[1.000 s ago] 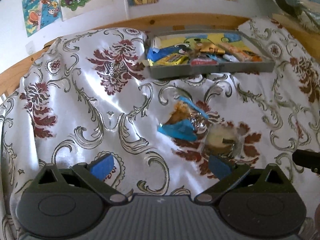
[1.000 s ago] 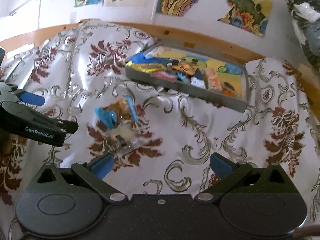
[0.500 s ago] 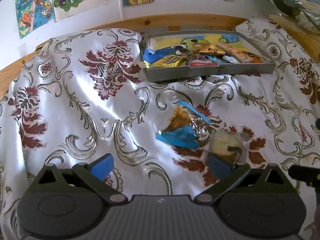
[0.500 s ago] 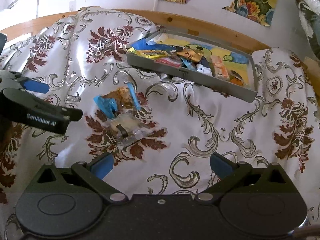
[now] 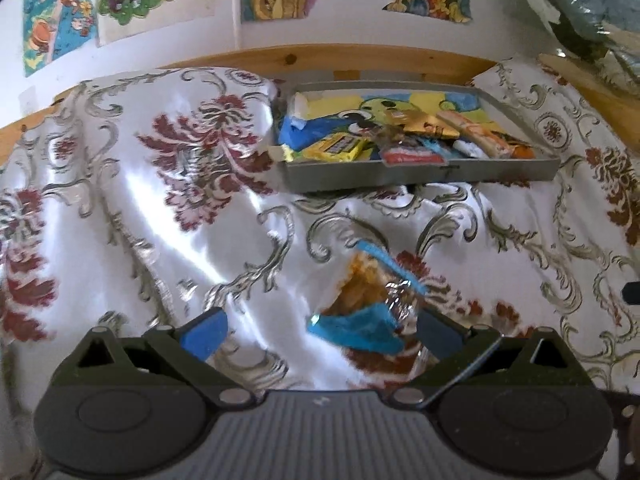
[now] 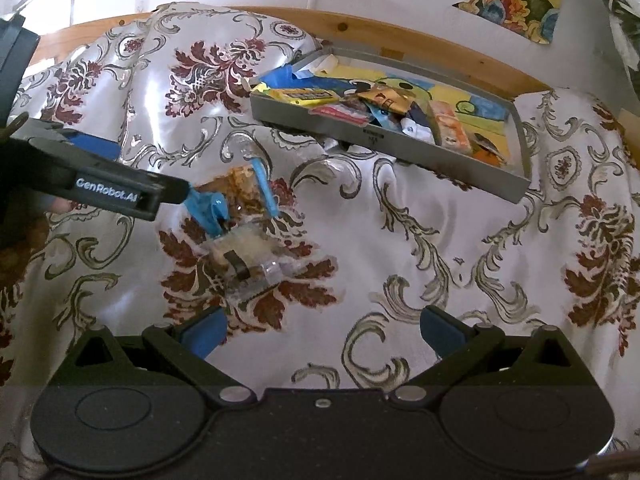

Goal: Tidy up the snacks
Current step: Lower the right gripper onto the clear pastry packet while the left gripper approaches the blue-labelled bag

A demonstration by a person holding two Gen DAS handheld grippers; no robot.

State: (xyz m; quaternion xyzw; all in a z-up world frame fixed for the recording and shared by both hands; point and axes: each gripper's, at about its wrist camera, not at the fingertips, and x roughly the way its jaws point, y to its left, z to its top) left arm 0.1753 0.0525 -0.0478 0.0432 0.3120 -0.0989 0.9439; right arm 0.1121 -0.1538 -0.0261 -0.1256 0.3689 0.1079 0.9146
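Two loose snacks lie on the patterned cloth: a clear packet with blue ends and an orange-brown pastry (image 5: 366,300) (image 6: 240,190), and beside it a clear-wrapped pale cookie (image 6: 244,256). My left gripper (image 5: 320,334) is open, its fingers straddling the blue-ended packet, the right pad (image 5: 436,334) near the packet's edge. In the right wrist view the left gripper's finger (image 6: 120,194) reaches the packet's blue end. My right gripper (image 6: 322,332) is open over bare cloth, nearer than the cookie. A grey tray (image 5: 420,170) (image 6: 384,134) at the back holds several snacks.
A shiny white cloth with red and silver flourishes (image 5: 160,208) covers the table and is wrinkled. A wooden rail (image 5: 320,56) runs behind the tray below a wall with pictures. Bare cloth (image 6: 460,248) lies right of the loose snacks.
My left gripper has moved forward and right until the blue-ended packet sits between its open fingers. The right gripper has drifted slightly; both snacks lie where they were.
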